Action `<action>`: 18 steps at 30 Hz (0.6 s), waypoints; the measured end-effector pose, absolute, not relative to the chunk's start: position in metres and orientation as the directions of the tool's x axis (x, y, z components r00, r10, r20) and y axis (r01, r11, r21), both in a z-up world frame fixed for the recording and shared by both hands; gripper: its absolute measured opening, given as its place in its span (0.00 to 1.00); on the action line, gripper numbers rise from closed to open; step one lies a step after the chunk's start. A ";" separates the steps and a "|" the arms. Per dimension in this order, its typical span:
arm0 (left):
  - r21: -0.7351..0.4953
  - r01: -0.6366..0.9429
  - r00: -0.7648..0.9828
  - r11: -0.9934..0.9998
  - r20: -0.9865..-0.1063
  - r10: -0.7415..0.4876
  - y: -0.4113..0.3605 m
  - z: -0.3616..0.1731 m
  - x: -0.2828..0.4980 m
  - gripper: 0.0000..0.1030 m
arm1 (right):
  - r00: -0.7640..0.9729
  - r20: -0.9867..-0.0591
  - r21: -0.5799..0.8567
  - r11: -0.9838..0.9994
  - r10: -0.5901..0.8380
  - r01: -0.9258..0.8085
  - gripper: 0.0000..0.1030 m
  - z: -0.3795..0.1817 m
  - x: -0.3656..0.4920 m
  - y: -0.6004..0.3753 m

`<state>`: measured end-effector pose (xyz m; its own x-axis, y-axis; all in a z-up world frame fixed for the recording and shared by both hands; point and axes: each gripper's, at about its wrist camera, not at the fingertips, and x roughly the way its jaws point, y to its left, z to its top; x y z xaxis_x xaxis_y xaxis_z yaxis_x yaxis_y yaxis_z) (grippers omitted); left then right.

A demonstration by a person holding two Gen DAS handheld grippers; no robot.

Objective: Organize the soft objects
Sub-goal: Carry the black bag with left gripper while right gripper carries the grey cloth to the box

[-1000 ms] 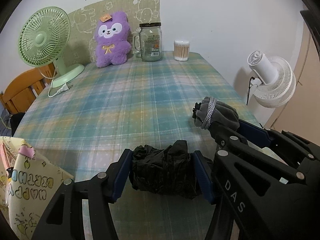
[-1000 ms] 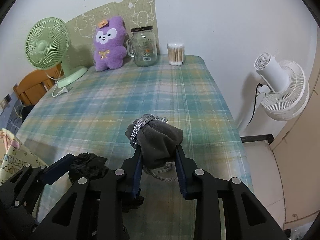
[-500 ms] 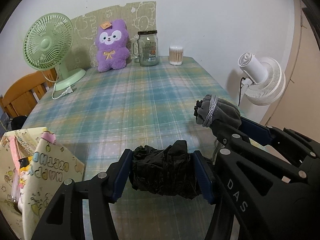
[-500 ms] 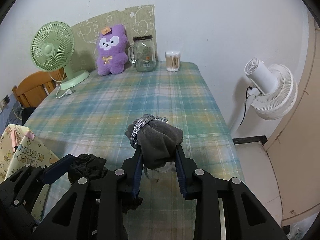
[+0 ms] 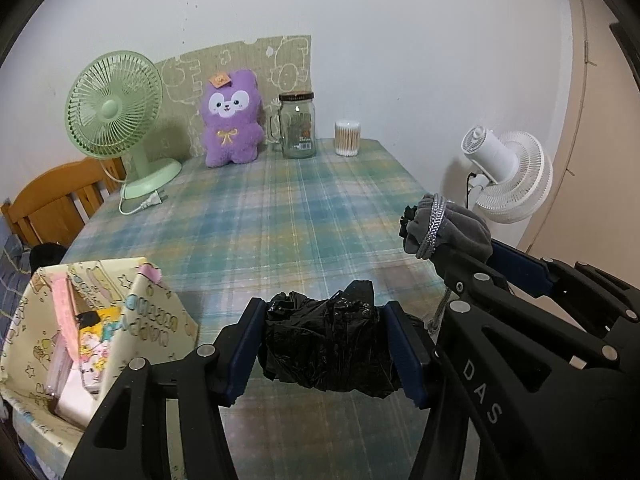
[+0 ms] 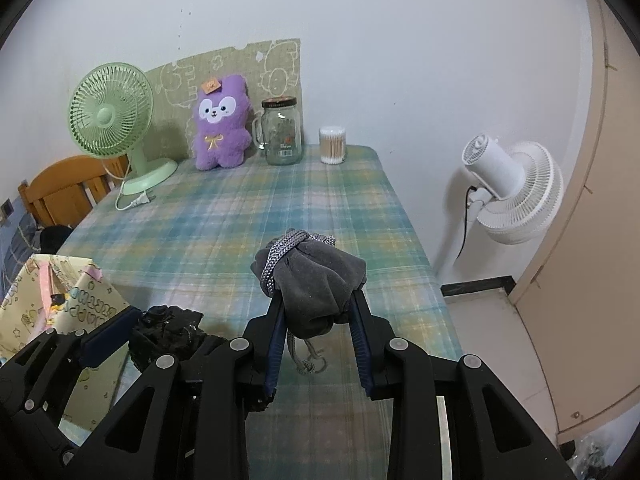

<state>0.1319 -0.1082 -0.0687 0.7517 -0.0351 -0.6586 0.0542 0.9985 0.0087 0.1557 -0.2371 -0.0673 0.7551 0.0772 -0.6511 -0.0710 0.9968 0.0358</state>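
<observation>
My left gripper [image 5: 325, 332] is shut on a crumpled black plastic bag [image 5: 326, 348] and holds it above the near edge of the plaid table [image 5: 280, 220]. My right gripper [image 6: 318, 304] is shut on a grey drawstring pouch [image 6: 316, 280] with a silver cord, held above the table's near right side. The pouch also shows in the left wrist view [image 5: 448, 228], and the black bag in the right wrist view [image 6: 168, 328]. A purple plush toy [image 5: 232, 120] stands at the far edge against the wall.
An open yellow birthday gift bag [image 5: 80, 332] with items inside stands off the table's near left corner. A green desk fan [image 5: 116, 128], a glass jar [image 5: 298, 126] and a cotton swab tub [image 5: 347, 138] line the back. A white fan [image 5: 508, 172] stands right; a wooden chair [image 5: 60, 196] left.
Both grippers have pulled back and risen from the table with their loads. The gift bag has come further into view at the lower left.
</observation>
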 end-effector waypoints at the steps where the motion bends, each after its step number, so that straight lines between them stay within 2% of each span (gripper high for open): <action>1: 0.013 0.054 0.753 0.998 -0.657 -0.032 -0.108 -0.067 0.130 0.60 | 0.758 -0.648 0.035 0.997 0.074 -0.068 0.33 -0.065 0.153 -0.237; 18: 0.035 0.120 0.802 0.992 -0.592 -0.076 -0.100 -0.021 0.088 0.60 | 0.823 -0.566 0.039 0.999 0.047 -0.030 0.33 -0.014 0.103 -0.228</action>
